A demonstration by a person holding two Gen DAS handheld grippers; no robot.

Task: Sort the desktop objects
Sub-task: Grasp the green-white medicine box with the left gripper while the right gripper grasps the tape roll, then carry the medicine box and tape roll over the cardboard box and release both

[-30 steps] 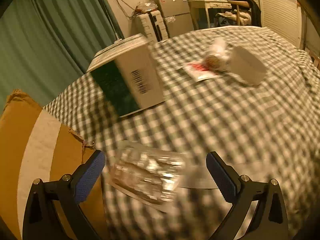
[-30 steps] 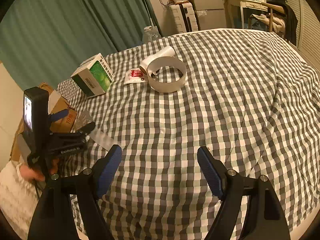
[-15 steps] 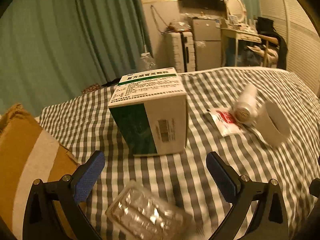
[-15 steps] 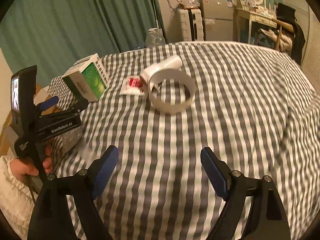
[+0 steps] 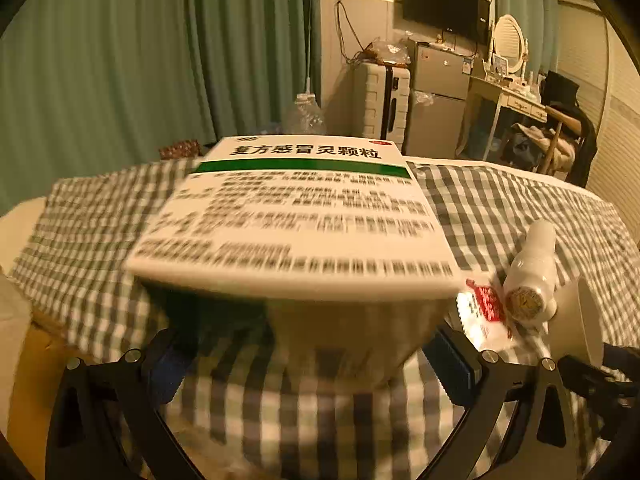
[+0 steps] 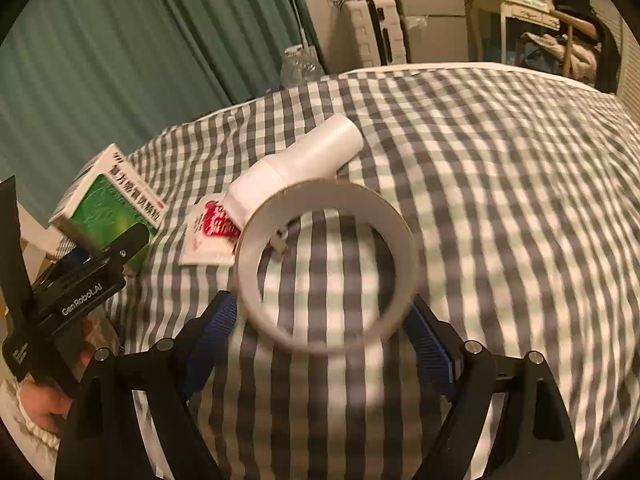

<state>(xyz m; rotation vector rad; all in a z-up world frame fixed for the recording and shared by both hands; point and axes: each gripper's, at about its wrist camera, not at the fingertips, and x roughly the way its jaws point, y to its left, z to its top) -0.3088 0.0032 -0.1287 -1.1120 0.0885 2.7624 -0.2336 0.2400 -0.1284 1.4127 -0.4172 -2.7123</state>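
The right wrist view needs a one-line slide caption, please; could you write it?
Open right hand-held gripper straddling a tape ring on the checked cloth.

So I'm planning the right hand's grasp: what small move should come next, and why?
Probably close the right tool on the tape ring: its open blue pads flank the ring's near rim without visibly pressing it, on the checked cloth.

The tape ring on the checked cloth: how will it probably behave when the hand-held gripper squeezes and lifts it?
The tape ring looks thin-walled and hollow, so it may flex under a hard squeeze. It probably weighs little. Lying flat, it should not roll, but tipped on edge it likely would.
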